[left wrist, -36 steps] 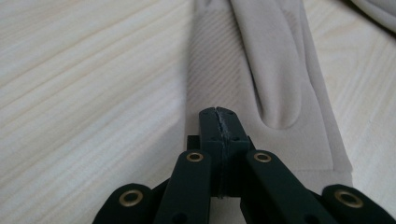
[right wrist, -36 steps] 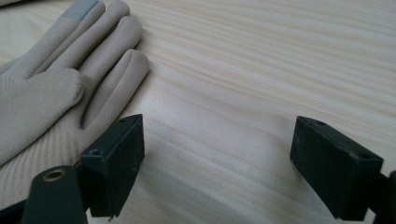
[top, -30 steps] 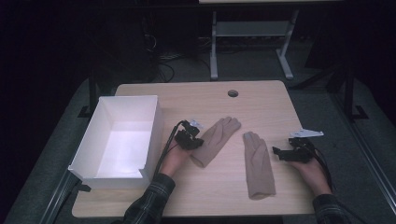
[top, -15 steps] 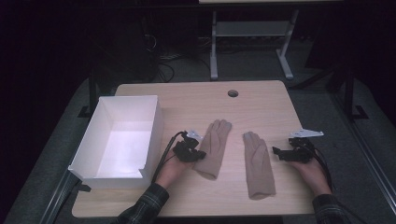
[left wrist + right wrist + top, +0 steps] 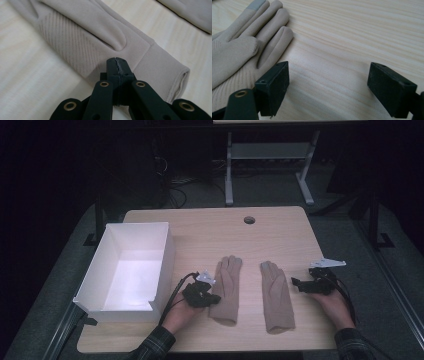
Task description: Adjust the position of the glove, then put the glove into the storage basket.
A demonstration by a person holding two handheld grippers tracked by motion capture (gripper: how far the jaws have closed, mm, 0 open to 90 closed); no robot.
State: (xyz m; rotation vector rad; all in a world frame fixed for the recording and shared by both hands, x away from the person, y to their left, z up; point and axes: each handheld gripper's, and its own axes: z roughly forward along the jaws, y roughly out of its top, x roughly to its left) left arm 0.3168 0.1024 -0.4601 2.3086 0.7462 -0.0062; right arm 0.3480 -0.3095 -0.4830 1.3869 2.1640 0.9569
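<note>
Two beige gloves lie flat side by side near the middle of the desk (image 5: 210, 227), fingers pointing to the far edge. The left hand-held gripper (image 5: 117, 65) has its jaws pressed fully together, apparently pinching the left glove (image 5: 226, 290) at its near left edge by the cuff. The right hand-held gripper (image 5: 327, 85) hovers wide open and empty just right of the right glove (image 5: 276, 296).

This looks like straightening the pair. Next would likely be lifting a glove toward the white box (image 5: 131, 266) at the left.

A second ago the left glove lay slanted; it is now swung parallel to its mate.
</note>
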